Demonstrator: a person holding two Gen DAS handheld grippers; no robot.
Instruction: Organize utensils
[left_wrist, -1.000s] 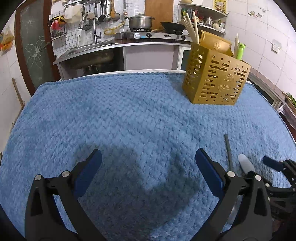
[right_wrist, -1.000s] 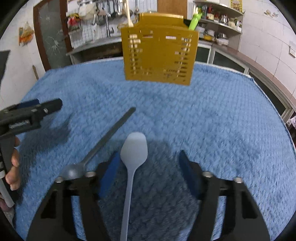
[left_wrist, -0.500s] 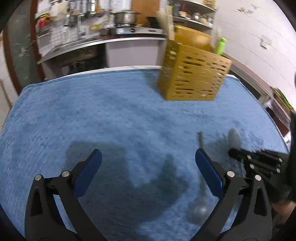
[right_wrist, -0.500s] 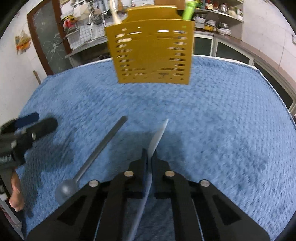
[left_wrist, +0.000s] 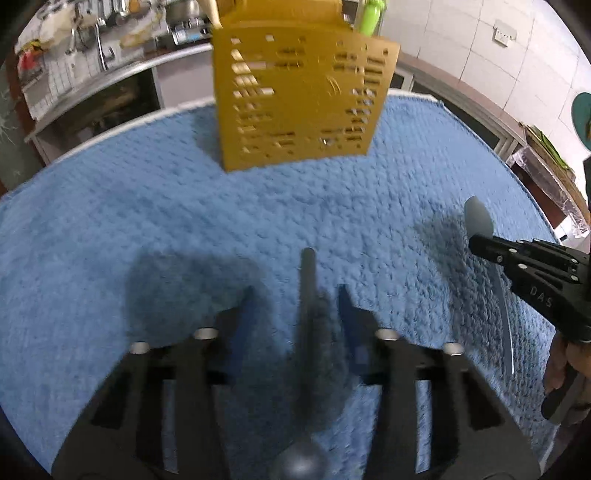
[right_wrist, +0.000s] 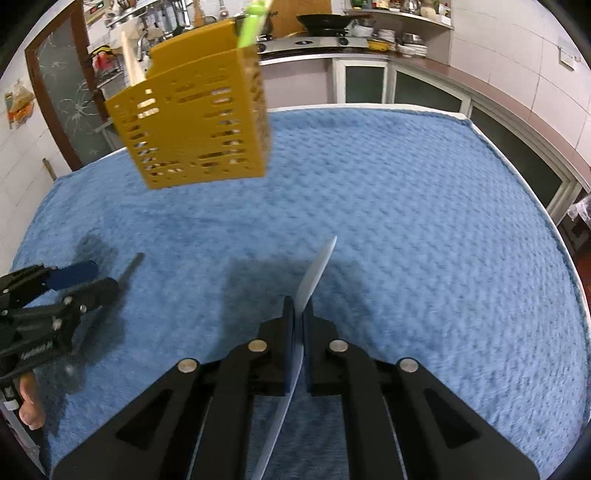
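- A yellow slotted utensil basket (left_wrist: 301, 99) stands on a blue towel (left_wrist: 147, 229), holding a pale wooden utensil (right_wrist: 132, 61) at its left and a green handle (left_wrist: 371, 16) at its right.
- The left gripper (left_wrist: 295, 295) is closing around a dark metal spoon (left_wrist: 307, 295) lying on the towel; its pads do not yet press the handle.
- The right gripper (right_wrist: 298, 314) is clamped on a pale plastic spoon (right_wrist: 314, 273), lifted off the towel.
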